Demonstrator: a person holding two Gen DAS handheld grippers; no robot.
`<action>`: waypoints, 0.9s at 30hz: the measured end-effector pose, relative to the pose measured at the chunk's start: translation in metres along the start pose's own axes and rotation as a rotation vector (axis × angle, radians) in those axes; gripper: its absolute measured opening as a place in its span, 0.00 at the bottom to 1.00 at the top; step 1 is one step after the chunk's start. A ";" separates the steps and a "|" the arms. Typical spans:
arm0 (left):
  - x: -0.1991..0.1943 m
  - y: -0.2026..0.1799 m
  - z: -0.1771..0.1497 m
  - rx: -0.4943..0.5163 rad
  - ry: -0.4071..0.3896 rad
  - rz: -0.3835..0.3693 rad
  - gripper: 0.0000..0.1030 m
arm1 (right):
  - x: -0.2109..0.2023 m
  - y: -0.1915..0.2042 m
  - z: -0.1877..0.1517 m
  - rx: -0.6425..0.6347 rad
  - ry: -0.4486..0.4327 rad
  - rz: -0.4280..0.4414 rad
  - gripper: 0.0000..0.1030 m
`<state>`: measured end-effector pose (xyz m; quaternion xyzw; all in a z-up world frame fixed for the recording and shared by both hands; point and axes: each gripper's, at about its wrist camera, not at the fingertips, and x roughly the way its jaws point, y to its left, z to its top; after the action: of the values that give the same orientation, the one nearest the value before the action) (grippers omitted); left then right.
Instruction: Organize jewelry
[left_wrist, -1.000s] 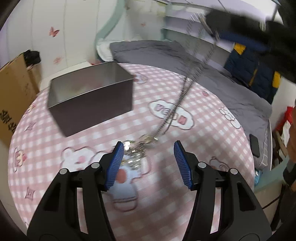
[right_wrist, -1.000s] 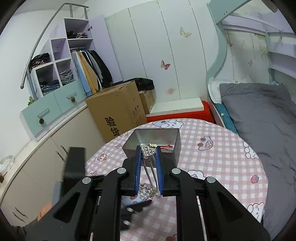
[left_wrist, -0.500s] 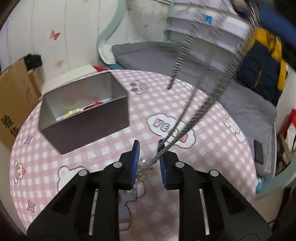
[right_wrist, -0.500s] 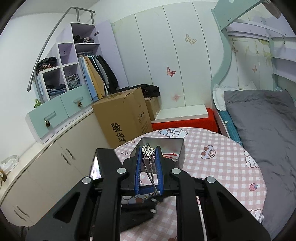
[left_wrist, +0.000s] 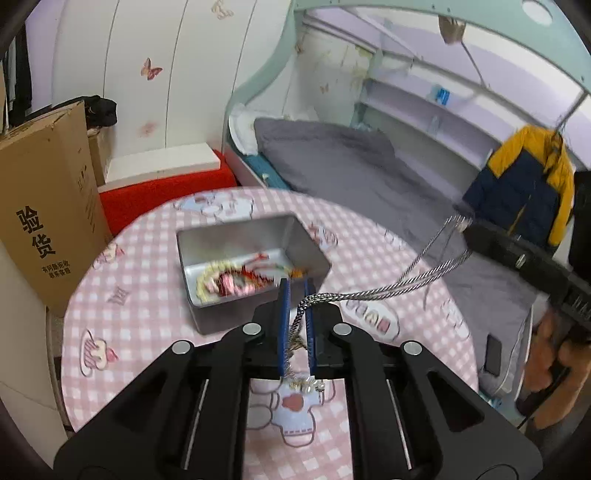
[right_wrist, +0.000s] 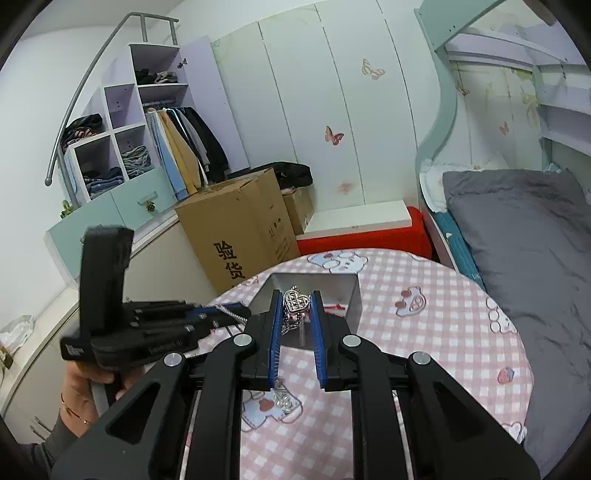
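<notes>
The left tongs (left_wrist: 296, 295) were clenched on a silver chain necklace (left_wrist: 388, 288), and the right tongs (right_wrist: 296, 306) gripped the same necklace at its heart pendant (right_wrist: 296, 301), which stood up between the blue pads. Held at two places, the chain hung stretched in the air between the two tools instead of bunching or tangling; that looked like the reason for the double grip, since a long loose chain is hard to steer with one pinch. A small cluster of links or charms (left_wrist: 306, 386) dangled below the left tongs, above the pink checked desk (left_wrist: 147, 332).

Both tongs were aimed toward the metal tin (left_wrist: 236, 236) near the far edge of the desk, open side up, so the necklace could probably be lowered into it next. The necklace itself was off the desk, short of the tin.

Counted: one tin, one necklace in the air with several strands running side by side, and one heart pendant. Inside the tin lay at least one pale bead strand (left_wrist: 210, 273) and some red and pink pieces (left_wrist: 240, 280); blur kept me from counting those exactly. A cardboard box (right_wrist: 236, 229) stood on the floor past the desk's far left edge.
</notes>
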<state>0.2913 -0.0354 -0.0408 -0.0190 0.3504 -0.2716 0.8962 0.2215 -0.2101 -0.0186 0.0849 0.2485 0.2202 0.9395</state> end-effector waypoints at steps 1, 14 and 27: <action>-0.005 0.001 0.004 -0.006 -0.016 -0.006 0.08 | 0.001 0.001 0.001 -0.001 -0.001 0.003 0.13; -0.017 0.013 0.010 0.001 -0.058 0.053 0.08 | 0.014 0.019 0.013 -0.032 0.003 0.023 0.13; 0.045 0.013 -0.052 -0.013 0.176 -0.053 0.08 | 0.009 0.042 0.022 -0.083 -0.004 0.031 0.13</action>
<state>0.2919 -0.0388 -0.1104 -0.0104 0.4289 -0.2935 0.8543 0.2240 -0.1703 0.0082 0.0501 0.2359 0.2448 0.9391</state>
